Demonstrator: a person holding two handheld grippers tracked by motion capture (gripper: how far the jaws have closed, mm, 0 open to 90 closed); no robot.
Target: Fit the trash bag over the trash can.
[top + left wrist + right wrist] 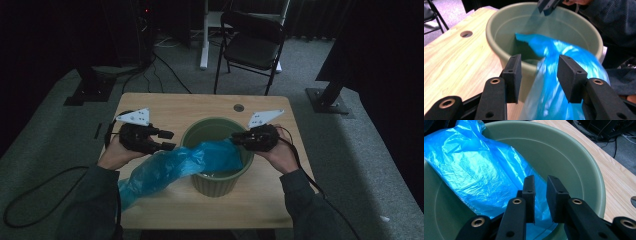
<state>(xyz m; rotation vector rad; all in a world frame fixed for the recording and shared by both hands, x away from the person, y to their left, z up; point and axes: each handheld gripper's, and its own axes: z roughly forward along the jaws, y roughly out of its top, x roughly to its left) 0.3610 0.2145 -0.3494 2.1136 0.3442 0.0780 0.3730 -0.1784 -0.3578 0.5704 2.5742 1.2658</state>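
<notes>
A green bucket (216,150) is standing on the wooden table (165,107), a little to the right of the table's middle, and I am taking it as the landmark. A blue bag (170,167) is lying across the bucket's near-left rim: one end is resting inside the bucket, and the rest is hanging out over the rim and trailing on the table toward the person's left sleeve (92,205). The left gripper (167,140) is hovering just left of the bucket, above the table, and the left hand (116,154) is holding it. In the left gripper view its jaws are standing wide apart, with the bucket's wall (499,47) and the bag (554,82) beyond the gap, and they are gripping nothing. The right gripper (235,139) is reaching over the bucket's right rim, with its tips above the inside end of the bag, and the right hand (281,155) is holding it. In the right gripper view its jaws are standing close together with a narrow gap between them; the bag (474,170) is lying just under and beside them, inside the bucket (564,152), but I cannot tell if any plastic is pinched. Behind the bucket, past the far edge of the table, a black chair (252,42) is standing on the grey floor (350,145).
</notes>
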